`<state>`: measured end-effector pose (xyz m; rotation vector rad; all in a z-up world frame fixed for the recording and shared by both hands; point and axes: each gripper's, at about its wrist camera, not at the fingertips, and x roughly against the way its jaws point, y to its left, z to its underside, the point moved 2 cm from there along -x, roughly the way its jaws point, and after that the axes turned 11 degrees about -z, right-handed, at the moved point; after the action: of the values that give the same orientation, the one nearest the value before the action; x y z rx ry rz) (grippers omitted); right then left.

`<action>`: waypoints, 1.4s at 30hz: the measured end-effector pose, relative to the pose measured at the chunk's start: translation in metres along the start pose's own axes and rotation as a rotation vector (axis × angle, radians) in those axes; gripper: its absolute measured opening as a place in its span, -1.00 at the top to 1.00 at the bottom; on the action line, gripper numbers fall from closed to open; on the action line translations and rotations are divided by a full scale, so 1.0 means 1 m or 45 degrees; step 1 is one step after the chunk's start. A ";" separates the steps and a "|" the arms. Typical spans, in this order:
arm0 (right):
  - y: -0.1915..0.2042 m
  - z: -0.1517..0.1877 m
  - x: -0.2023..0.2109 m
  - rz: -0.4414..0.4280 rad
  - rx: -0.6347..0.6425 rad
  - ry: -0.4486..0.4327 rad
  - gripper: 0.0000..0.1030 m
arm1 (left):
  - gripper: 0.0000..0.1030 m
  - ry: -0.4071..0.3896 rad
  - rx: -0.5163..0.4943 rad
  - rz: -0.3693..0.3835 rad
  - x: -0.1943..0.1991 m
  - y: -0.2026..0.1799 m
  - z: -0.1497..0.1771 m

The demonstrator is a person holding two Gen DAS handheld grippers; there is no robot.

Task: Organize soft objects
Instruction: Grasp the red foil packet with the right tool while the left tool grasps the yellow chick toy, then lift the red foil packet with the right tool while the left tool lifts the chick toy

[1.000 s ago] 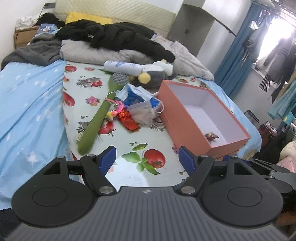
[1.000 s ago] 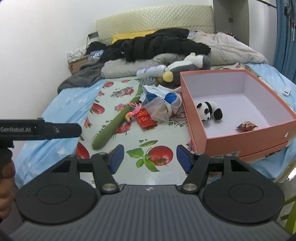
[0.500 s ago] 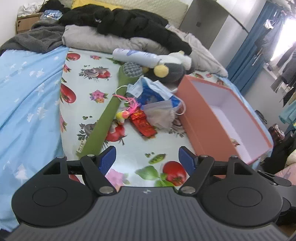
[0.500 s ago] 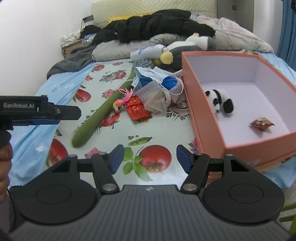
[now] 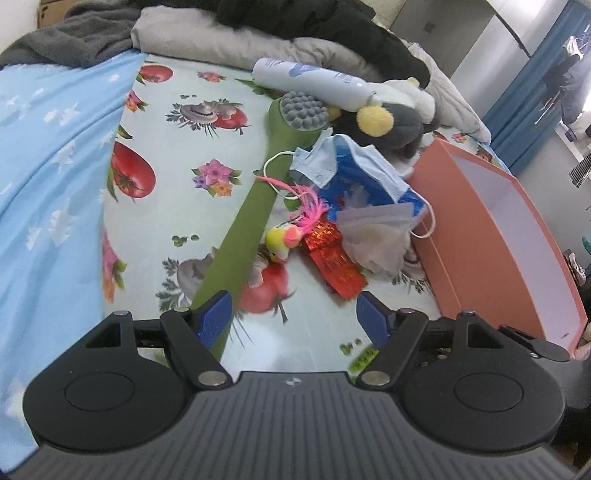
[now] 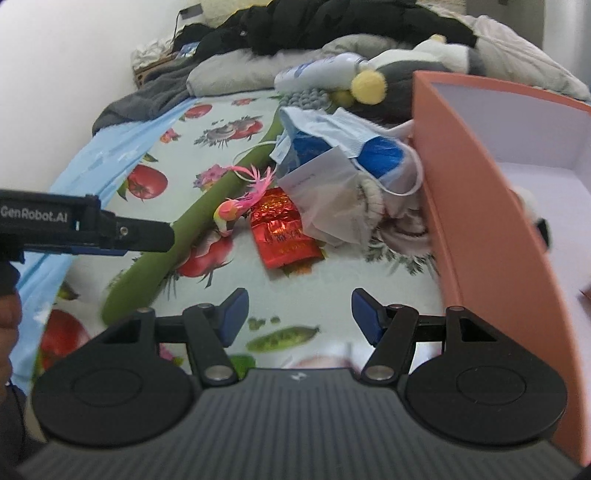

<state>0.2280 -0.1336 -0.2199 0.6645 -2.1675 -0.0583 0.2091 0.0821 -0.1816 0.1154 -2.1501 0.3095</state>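
An orange box (image 5: 491,236) with a white inside stands on the bed at the right; it also shows in the right wrist view (image 6: 480,206), with a small panda plush (image 6: 537,218) inside. A pile lies left of it: a grey penguin plush (image 5: 391,122), a small yellow-pink bird toy (image 5: 286,240), a red foil packet (image 5: 334,258), face masks (image 5: 351,162) and a long green massage stick (image 5: 251,218). My left gripper (image 5: 294,324) is open and empty just short of the bird toy. My right gripper (image 6: 297,314) is open and empty near the red packet (image 6: 282,234).
A white lotion bottle (image 5: 310,75) lies behind the pile. Dark and grey clothes (image 5: 295,22) are heaped at the head of the bed. A blue sheet (image 5: 48,177) covers the left side. The left gripper's body (image 6: 85,229) crosses the right wrist view at the left.
Both grippers have moved forward and lower toward the pile, which now looks much larger. Both stay open and empty.
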 end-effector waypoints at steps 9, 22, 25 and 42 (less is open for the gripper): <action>-0.004 -0.019 -0.054 -0.025 0.053 0.043 -0.25 | -0.50 0.012 -0.096 0.008 -0.045 0.001 -0.036; -0.004 -0.022 -0.075 -0.058 0.151 0.032 0.05 | 0.03 -0.030 -0.302 -0.030 -0.084 -0.026 -0.049; -0.004 -0.020 -0.073 -0.070 0.151 0.037 0.10 | 0.20 -0.007 -0.334 0.001 -0.086 -0.030 -0.048; 0.003 0.011 -0.020 -0.076 0.127 0.064 0.23 | 0.61 -0.042 -0.334 -0.058 -0.053 -0.039 -0.014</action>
<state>0.2287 -0.1239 -0.2403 0.7799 -2.1128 0.0347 0.2578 0.0467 -0.2112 0.0187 -2.1967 -0.0023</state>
